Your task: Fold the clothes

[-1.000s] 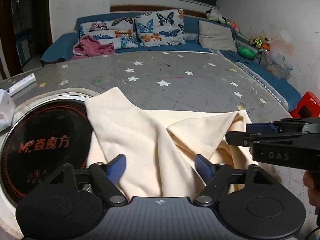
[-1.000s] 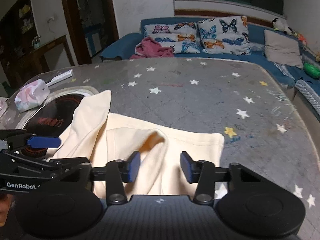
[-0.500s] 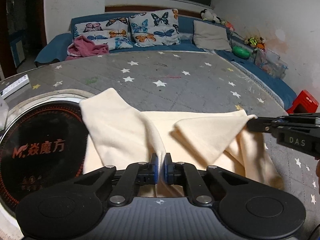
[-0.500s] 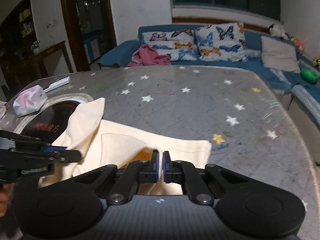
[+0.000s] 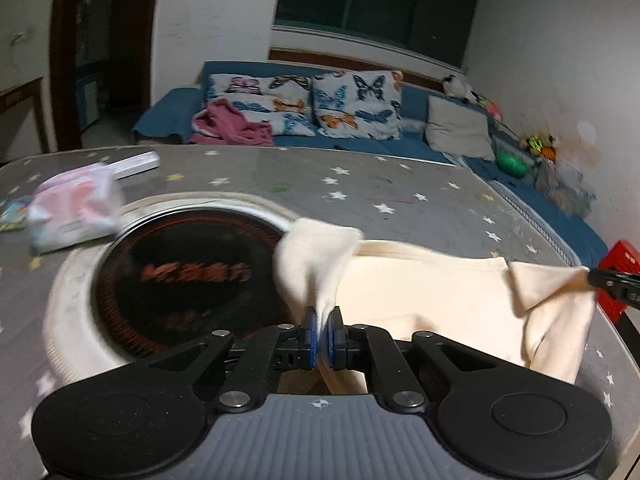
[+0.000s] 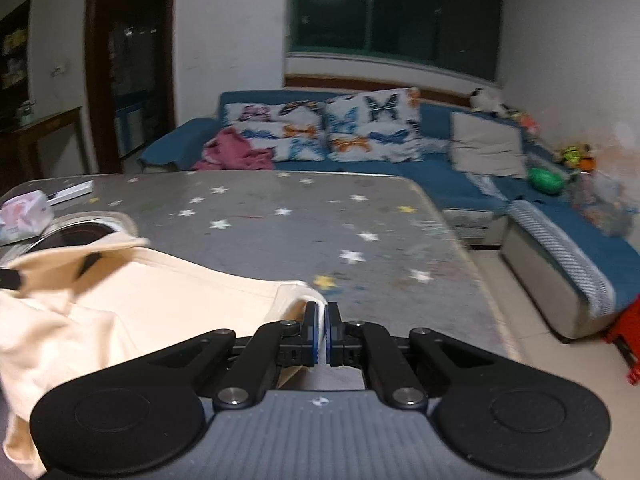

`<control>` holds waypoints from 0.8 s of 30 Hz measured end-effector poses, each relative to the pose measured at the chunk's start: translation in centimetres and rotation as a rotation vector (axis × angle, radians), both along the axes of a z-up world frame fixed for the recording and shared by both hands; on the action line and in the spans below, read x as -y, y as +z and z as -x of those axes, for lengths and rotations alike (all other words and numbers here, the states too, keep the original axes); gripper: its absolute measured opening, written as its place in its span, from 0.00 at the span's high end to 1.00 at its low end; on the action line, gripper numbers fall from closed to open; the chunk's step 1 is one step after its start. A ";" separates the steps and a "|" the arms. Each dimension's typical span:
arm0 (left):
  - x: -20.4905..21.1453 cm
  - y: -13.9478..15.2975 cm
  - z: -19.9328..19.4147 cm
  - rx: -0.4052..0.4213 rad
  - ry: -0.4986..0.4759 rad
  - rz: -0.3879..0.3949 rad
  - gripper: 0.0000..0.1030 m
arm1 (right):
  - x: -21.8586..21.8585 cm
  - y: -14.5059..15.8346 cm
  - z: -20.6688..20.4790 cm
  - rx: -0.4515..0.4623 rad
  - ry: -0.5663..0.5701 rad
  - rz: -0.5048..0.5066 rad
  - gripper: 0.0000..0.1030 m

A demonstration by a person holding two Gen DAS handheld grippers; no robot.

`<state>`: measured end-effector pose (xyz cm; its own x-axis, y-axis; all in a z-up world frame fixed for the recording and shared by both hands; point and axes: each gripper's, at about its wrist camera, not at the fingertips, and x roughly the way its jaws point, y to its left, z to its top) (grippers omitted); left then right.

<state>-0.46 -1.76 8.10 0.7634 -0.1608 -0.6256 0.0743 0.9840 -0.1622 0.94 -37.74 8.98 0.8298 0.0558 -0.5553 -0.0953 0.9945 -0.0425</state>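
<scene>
Cream garment (image 5: 440, 300) clamped by left gripper (image 5: 320, 334) and right gripper (image 6: 320, 334); cooktop (image 5: 192, 280) lettering blurred, seemingly Chinese.

Both wrist views look forward and downward along their own fingers, close over the grey star-patterned table (image 5: 360, 184), toward the blue sofa with butterfly cushions (image 6: 400, 168) beyond it. The left view sits nearer the table's round black inset (image 5: 188, 276); both share table, sofa and cream garment (image 6: 180, 300).

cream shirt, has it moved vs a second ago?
Yes. The cream shirt, pinched by both grippers, has been lifted and dragged right: it now barely overlaps the round cooktop it earlier partly covered.
</scene>
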 end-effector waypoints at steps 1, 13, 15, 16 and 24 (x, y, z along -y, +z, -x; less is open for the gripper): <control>-0.6 0.1 0.8 -0.001 0.010 0.003 0.95 | 0.5 0.1 0.7 0.010 -0.021 0.005 0.98; -4.7 -3.8 6.1 -0.129 0.082 0.017 0.90 | 5.1 -1.9 3.9 -0.078 -0.120 -0.066 0.89; -4.9 -4.0 6.2 -0.136 0.095 0.012 0.83 | 4.6 -2.9 3.0 -0.108 -0.093 -0.094 0.80; -4.9 -3.8 6.2 -0.130 0.095 0.008 0.81 | 4.2 -3.4 2.5 -0.122 -0.078 -0.102 0.79; -4.3 -2.1 5.8 -0.068 0.081 -0.033 0.57 | 1.4 -6.4 0.0 -0.163 -0.012 -0.038 0.66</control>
<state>-6.26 2.55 6.02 0.7290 -0.0789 -0.6800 -0.0153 0.9912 -0.1314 0.95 -39.10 2.55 0.7299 0.0699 -0.6800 -0.0859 0.9963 0.0103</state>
